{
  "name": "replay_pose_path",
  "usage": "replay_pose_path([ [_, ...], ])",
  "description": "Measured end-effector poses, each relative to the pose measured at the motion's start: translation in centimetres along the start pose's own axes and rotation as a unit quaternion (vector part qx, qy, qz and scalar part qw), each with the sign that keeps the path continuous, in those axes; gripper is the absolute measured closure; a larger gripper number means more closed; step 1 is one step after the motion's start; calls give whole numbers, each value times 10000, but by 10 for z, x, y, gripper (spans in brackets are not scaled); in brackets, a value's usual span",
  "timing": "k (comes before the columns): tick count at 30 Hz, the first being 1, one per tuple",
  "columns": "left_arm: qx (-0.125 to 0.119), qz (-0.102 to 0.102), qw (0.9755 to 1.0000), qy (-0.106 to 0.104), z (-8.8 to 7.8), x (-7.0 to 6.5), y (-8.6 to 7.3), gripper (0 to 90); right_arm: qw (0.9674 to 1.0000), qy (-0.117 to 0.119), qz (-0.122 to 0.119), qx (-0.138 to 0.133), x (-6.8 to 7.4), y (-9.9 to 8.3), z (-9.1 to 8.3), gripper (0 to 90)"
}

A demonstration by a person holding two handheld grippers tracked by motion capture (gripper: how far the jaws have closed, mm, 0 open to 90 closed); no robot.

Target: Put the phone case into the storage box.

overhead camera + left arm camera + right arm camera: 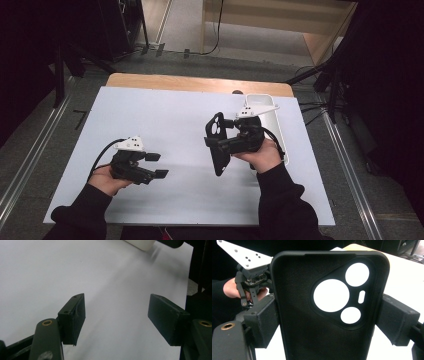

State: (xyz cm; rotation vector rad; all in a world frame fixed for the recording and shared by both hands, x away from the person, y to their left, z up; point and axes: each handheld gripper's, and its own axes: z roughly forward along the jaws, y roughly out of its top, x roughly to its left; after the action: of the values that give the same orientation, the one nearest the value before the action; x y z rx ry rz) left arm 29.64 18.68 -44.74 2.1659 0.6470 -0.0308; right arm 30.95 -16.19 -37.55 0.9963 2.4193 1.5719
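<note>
A black phone case [217, 144] with round camera cut-outs is held above the white table [165, 120] by my right gripper [225, 145], whose pads press on its two long edges. In the right gripper view the case [312, 322] stands upright between the jaws, inner side toward the camera. My left gripper [157, 165] hovers low over the table's left part, pointing right, open with nothing between its fingers [73, 317]. The left gripper [249, 277] also appears behind the case, held by a hand.
A white tray [272, 117] lies at the table's far right, just behind my right gripper; its corner [141, 243] shows in the left gripper view. Wooden table edge [200, 82] at the back. Dark stands and cables flank the table.
</note>
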Motion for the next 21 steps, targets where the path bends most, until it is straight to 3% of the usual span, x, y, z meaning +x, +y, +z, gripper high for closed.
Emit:
replay_pose_path([
  [11,-62,-89,9996,251,-13,3,-18,298,9998,-168,11,-58,-7,4,-9,117],
  [21,-15,-179,9993,316,-15,4,-26,297,9991,-385,66,-192,-17,8,-22,117],
])
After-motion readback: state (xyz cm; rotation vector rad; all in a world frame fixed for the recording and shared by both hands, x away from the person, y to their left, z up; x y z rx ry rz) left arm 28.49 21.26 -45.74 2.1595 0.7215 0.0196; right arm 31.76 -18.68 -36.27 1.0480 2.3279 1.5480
